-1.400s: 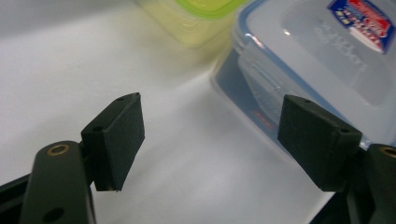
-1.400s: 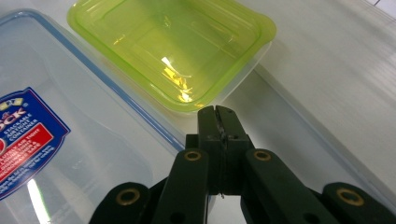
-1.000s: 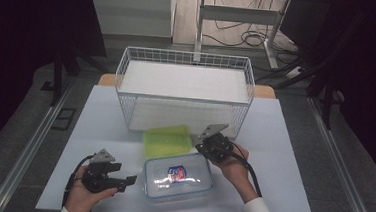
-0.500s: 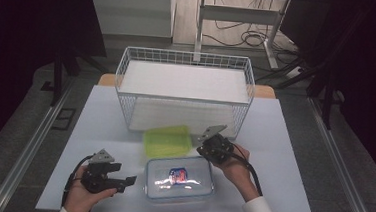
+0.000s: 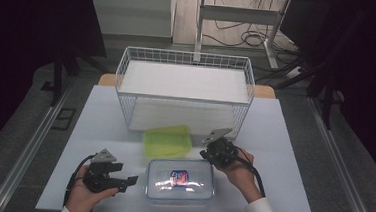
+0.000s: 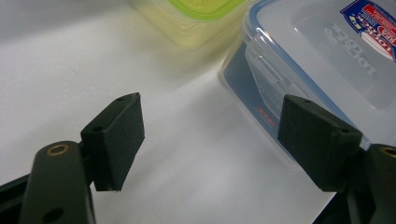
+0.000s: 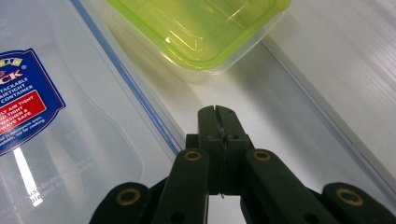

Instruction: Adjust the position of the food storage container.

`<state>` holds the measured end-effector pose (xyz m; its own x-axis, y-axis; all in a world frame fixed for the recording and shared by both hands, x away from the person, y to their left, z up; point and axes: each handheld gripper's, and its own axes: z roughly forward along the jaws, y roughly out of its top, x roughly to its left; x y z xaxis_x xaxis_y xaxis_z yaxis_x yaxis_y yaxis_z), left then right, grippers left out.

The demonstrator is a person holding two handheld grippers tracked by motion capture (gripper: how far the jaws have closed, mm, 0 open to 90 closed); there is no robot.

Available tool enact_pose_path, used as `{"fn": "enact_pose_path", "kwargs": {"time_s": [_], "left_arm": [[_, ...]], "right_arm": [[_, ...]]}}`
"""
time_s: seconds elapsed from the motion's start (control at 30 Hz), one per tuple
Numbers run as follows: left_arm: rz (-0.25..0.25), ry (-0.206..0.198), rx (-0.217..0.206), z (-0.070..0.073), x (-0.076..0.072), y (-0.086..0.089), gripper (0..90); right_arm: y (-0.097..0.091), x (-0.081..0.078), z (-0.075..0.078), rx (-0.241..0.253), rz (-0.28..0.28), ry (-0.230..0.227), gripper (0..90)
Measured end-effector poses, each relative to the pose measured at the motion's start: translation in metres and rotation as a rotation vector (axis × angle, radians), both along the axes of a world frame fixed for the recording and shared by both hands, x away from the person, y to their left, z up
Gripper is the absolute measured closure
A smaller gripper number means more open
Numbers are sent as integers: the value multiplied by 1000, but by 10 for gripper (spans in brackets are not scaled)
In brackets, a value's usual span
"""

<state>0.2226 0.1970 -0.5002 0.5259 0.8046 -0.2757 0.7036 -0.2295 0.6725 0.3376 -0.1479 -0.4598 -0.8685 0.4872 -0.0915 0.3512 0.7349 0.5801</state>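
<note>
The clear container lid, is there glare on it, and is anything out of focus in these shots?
High view: a bright reflection lies on the clear container lid beside its label; the room around the table is dark. Right gripper view: a white streak of glare sits on that lid, and the green container is slightly soft. Left gripper view: the left claw pads are sharp, the green container blurred.

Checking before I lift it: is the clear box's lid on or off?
On: the clear rectangular plastic box wears its blue-rimmed labelled lid, side flap folded down.
</note>
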Motion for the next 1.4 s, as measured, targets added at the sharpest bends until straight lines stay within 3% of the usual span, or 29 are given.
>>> {"fn": "enact_pose_path", "kwargs": {"time_s": [0.13, 0.17, 0.2, 0.33, 0.37, 0.4, 0.43, 0.47, 0.5, 0.53, 0.67, 0.73, 1.0, 1.17, 1.4], "left_arm": [[1, -2, -12, 2, -1, 0, 224], [2, -5, -18, 2, -2, -1, 224], [1, -8, -19, 3, -2, -1, 224], [-5, -16, -30, 5, -4, -1, 225], [-6, -16, -29, 5, -4, -1, 225], [-5, -14, -33, 6, -5, -2, 224], [-5, -14, -33, 6, -5, -2, 224], [-3, -14, -41, 6, -5, -2, 223], [-3, -14, -41, 6, -5, -2, 223], [-4, -14, -46, 7, -4, -2, 223], [-3, -13, -59, 8, -4, -2, 221], [-4, -15, -64, 8, -4, -2, 221], [-1, -15, -81, 9, -3, -1, 220], [6, -13, -92, 9, -2, 2, 220], [10, -17, -101, 9, -4, 2, 218]], "right_arm": [[-3, -2, 4, 29, -24, -10, 890], [-9, -7, 14, 97, -52, -37, 874], [-9, -7, 14, 97, -52, -37, 874], [-24, -21, 27, 196, -93, -57, 772], [-34, -30, 29, 241, -103, -36, 669], [-37, -34, 29, 254, -116, -37, 611], [-37, -34, 29, 254, -116, -37, 611], [-45, -42, 26, 292, -154, -42, 484], [-45, -42, 26, 292, -154, -42, 484], [-52, -49, 23, 327, -187, -28, 376], [-60, -57, 18, 366, -210, 4, 294], [-68, -65, 12, 408, -227, 48, 234], [-77, -80, 2, 433, -232, 57, 189], [-79, -79, -2, 428, -232, 68, 188], [-80, -77, -5, 457, -251, 98, 174]]}}
